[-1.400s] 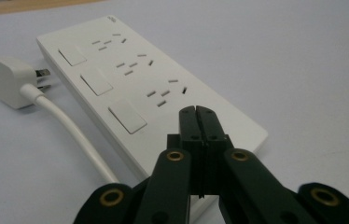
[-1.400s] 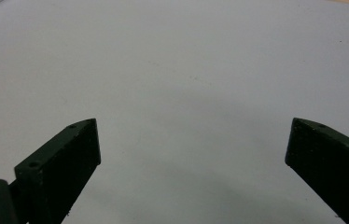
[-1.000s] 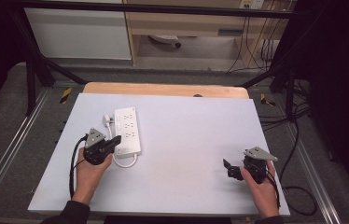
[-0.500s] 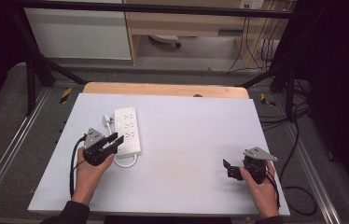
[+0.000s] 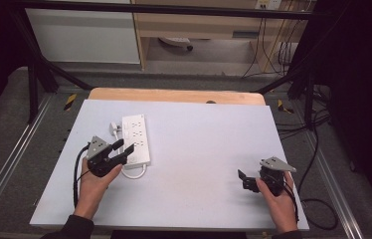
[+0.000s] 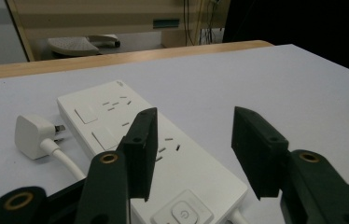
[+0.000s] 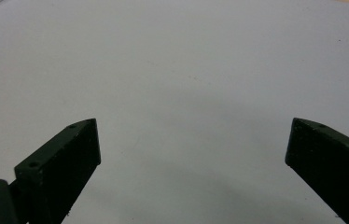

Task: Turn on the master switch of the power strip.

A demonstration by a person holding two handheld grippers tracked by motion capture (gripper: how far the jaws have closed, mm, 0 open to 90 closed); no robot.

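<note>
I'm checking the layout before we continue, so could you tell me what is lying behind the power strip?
Behind the power strip, its white plug lies on the table. The left gripper hides part of its cord.

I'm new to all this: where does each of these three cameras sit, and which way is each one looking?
High view: above the person's side, looking forward and down on the table; both forearms, the left gripper and right gripper show.
Left gripper view: rides the left gripper, looking along its open jaws at the power strip and plug.
Right gripper view: rides the right gripper, looking between its open jaws at bare tabletop.
Shared: high and left gripper views both show the power strip.
</note>
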